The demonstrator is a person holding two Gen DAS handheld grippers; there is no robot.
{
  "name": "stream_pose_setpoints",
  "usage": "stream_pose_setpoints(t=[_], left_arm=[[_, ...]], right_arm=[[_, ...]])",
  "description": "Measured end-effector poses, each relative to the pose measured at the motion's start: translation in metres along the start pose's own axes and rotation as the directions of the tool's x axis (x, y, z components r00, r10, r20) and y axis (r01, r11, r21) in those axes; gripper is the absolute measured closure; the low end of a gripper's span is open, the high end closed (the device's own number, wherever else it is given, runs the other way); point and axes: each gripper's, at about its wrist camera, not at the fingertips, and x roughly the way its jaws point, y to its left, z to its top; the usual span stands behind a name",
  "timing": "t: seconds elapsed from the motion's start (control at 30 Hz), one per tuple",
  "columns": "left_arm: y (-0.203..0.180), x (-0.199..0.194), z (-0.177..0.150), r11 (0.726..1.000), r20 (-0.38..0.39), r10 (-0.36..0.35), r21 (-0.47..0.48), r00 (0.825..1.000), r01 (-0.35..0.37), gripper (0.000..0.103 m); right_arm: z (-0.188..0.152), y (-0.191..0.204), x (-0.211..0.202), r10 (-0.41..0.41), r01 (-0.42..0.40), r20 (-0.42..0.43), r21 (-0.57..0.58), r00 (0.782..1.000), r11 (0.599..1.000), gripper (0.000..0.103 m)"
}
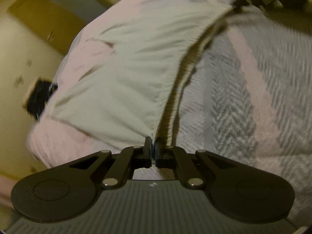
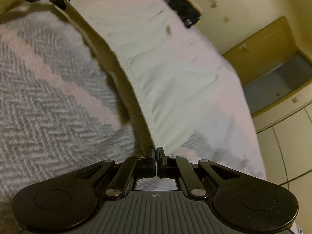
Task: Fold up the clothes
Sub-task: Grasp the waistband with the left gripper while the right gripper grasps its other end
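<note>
A pale garment is stretched taut above a bed, its ribbed hem running straight between two tongs. The left gripper is clamped on one end of the hem; the right gripper is clamped on the other. Beneath lies a grey-and-pink herringbone blanket, bare on the near side. Beyond the bed's far edge are cream floor tiles, a wooden cabinet and a dark object on the floor.
</note>
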Motion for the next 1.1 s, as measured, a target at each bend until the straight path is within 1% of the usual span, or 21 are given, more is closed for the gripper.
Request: stream_pose_setpoints(t=[0.03, 0.07, 0.1, 0.13, 0.17, 0.2, 0.27, 0.33, 0.43, 0.53, 0.6, 0.63, 0.67, 0.7, 0.73, 0.77, 0.83, 0.9, 0.97, 1.0, 1.1], left_arm=[[0.000, 0.003, 0.004, 1.000, -0.012, 0.004, 0.012, 1.000, -0.004, 0.099], [0.003, 0.003, 0.008, 1.000, -0.023, 0.001, -0.008, 1.000, -0.001, 0.096], [0.007, 0.002, 0.010, 1.000, -0.032, -0.003, -0.026, 0.999, 0.002, 0.095], [0.012, 0.000, 0.012, 0.999, -0.040, -0.007, -0.044, 0.999, 0.005, 0.095], [0.016, -0.005, 0.013, 0.999, -0.036, 0.004, -0.047, 0.999, -0.006, 0.092], [0.018, -0.008, 0.016, 0.999, -0.028, 0.011, -0.039, 1.000, -0.012, 0.089], [0.021, -0.012, 0.022, 1.000, -0.013, 0.016, -0.024, 1.000, -0.017, 0.079], [0.017, -0.007, 0.028, 1.000, -0.006, 0.005, -0.008, 1.000, -0.005, 0.078], [0.001, 0.002, 0.035, 0.998, 0.009, 0.021, 0.061, 1.000, -0.022, 0.078], [-0.003, 0.014, 0.044, 0.996, 0.030, 0.025, 0.084, 0.999, -0.027, 0.079], [-0.007, 0.020, 0.046, 0.996, 0.029, 0.013, 0.087, 1.000, -0.015, 0.080], [-0.008, 0.023, 0.046, 0.996, 0.025, 0.006, 0.093, 1.000, -0.008, 0.087], [-0.007, 0.024, 0.046, 0.996, 0.028, -0.002, 0.090, 1.000, 0.000, 0.099], [-0.006, 0.024, 0.046, 0.996, 0.031, -0.010, 0.085, 0.999, 0.007, 0.099], [-0.002, 0.021, 0.045, 0.998, 0.051, -0.008, 0.065, 0.999, 0.005, 0.100], [0.002, 0.017, 0.045, 0.999, 0.073, -0.005, 0.044, 0.997, 0.002, 0.100], [0.009, 0.010, 0.044, 1.000, 0.105, -0.005, 0.010, 0.994, 0.004, 0.100], [0.012, 0.009, 0.042, 1.000, 0.099, -0.024, 0.002, 0.995, 0.024, 0.100], [0.009, 0.010, 0.041, 1.000, 0.095, -0.025, 0.004, 0.995, 0.025, 0.100], [0.008, 0.010, 0.041, 1.000, 0.093, -0.026, 0.005, 0.995, 0.026, 0.100], [0.016, 0.007, 0.043, 0.997, 0.100, -0.026, -0.068, 0.995, 0.033, 0.100]], right_arm=[[0.004, -0.001, 0.005, 0.007, -0.007, -0.015, -0.004, 1.000, 1.000, 0.103], [0.008, -0.002, 0.008, 0.004, -0.004, -0.032, -0.011, 0.999, 1.000, 0.102], [0.012, -0.004, 0.011, -0.002, 0.001, -0.049, -0.019, 0.999, 1.000, 0.098], [0.014, -0.006, 0.010, -0.009, 0.008, -0.041, -0.028, 0.999, 1.000, 0.095], [0.016, -0.008, 0.007, -0.017, 0.016, -0.026, -0.036, 1.000, 0.999, 0.084], [0.018, -0.010, 0.005, -0.025, 0.025, -0.011, -0.044, 1.000, 0.999, 0.065], [0.021, -0.013, -0.001, -0.034, 0.036, 0.029, -0.053, 0.999, 0.998, 0.048], [0.026, -0.015, -0.002, -0.026, 0.029, 0.071, -0.047, 0.997, 0.998, 0.048], [0.037, -0.012, 0.008, -0.005, 0.012, 0.111, -0.062, 0.994, 0.998, 0.048], [0.051, -0.001, 0.012, 0.018, -0.009, 0.151, -0.056, 0.988, 0.998, 0.048], [0.057, 0.008, 0.013, 0.025, -0.016, 0.169, -0.055, 0.985, 0.998, 0.048], [0.059, 0.010, 0.016, 0.031, -0.020, 0.170, -0.061, 0.985, 0.998, 0.049], [0.062, 0.012, 0.019, 0.037, -0.026, 0.170, -0.069, 0.985, 0.997, 0.050], [0.064, 0.013, 0.023, 0.044, -0.031, 0.169, -0.077, 0.985, 0.997, 0.055], [0.065, 0.014, 0.025, 0.043, -0.029, 0.171, -0.082, 0.984, 0.996, 0.057], [0.067, 0.016, 0.025, 0.039, -0.024, 0.174, -0.086, 0.984, 0.996, 0.063], [0.069, 0.015, 0.026, 0.012, 0.000, 0.177, -0.067, 0.984, 0.998, 0.065], [0.070, 0.016, 0.032, -0.001, 0.014, 0.164, -0.080, 0.987, 0.997, 0.071], [0.071, 0.018, 0.038, -0.013, 0.027, 0.148, -0.097, 0.989, 0.995, 0.076], [0.069, 0.022, 0.041, -0.021, 0.040, 0.140, -0.135, 0.990, 0.990, 0.077], [0.064, 0.037, 0.051, -0.051, 0.081, 0.116, -0.273, 0.992, 0.959, 0.077]])
